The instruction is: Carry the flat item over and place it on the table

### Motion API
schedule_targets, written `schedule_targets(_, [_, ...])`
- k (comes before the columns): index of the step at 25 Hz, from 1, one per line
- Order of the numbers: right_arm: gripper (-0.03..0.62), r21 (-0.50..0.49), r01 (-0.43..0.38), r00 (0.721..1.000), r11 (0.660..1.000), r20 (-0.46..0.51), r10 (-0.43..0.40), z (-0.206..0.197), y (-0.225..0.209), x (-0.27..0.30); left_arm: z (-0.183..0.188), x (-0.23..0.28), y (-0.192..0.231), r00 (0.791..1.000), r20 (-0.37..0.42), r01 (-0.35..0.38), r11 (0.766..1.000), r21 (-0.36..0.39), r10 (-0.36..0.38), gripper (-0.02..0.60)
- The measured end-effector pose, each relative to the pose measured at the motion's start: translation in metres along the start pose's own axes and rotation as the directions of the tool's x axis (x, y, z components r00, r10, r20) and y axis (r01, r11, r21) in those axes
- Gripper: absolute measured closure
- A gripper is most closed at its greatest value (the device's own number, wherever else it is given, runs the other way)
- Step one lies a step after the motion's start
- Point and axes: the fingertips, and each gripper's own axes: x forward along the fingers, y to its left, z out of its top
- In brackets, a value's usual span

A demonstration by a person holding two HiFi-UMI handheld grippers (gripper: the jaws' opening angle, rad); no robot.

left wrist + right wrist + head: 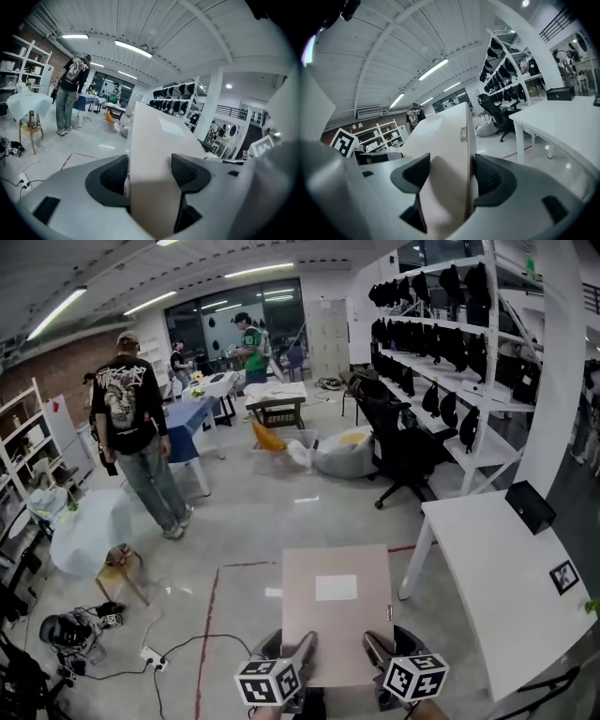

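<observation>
Gripping a flat, pale-beige cardboard panel w/ a white rectangular label on top, both tongs at once. Left tongs clamped on near edge, left of centre; right tongs clamped on same edge, right of centre. Seen in both gripper views: one jaw on each face of panel, narrowed right down to its thickness, nothing else between.

Held in the air over grey floor, roughly level, touching nothing but the tongs. Long axis running straight away from the person, far short edge leading, label approx mid-panel.

Key relation: white rectangular bench off to the right of panel & a little fwd, its near-left corner and leg close beside panel's right long edge in head view, not touching. Right tongs nearer the bench; left tongs on the far side from it. So probably a swing to the right, right side leading, rather than a push straight ahead.

Judging step as mid-carry; placing not yet begun. Bench top visible from slightly above in right gripper view, so panel prob. high enough to clear the edge, but can't say for sure.

On bench: small black box at far end, square black-and-white marker tag toward right edge; broad bare stretch nearer the person.

Risks, as a guess: gripped at one end only, so far end free to droop or catch bench corner during the turn.
</observation>
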Motion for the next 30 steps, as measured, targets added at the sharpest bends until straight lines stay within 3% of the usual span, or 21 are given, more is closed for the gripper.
schedule_targets(19, [0.310,0.069,0.159,0.984,0.985,0.066,-0.164,0.106,-0.048,0.189,0.132,0.202,0.077,0.985,-0.069,0.161,0.985,0.061,-0.157,0.291])
schedule_targets(25, [0.310,0.109,0.239,0.964,0.965,0.092,-0.249,0.123,-0.075,0.208,0.150,0.254,0.070,0.964,-0.110,0.250,0.965,0.082,-0.240,0.291])
schedule_targets(30, [0.309,0.145,0.323,0.935,0.935,0.107,-0.340,0.131,-0.109,0.205,0.150,0.295,0.046,0.935,-0.161,0.334,0.938,0.094,-0.317,0.291])
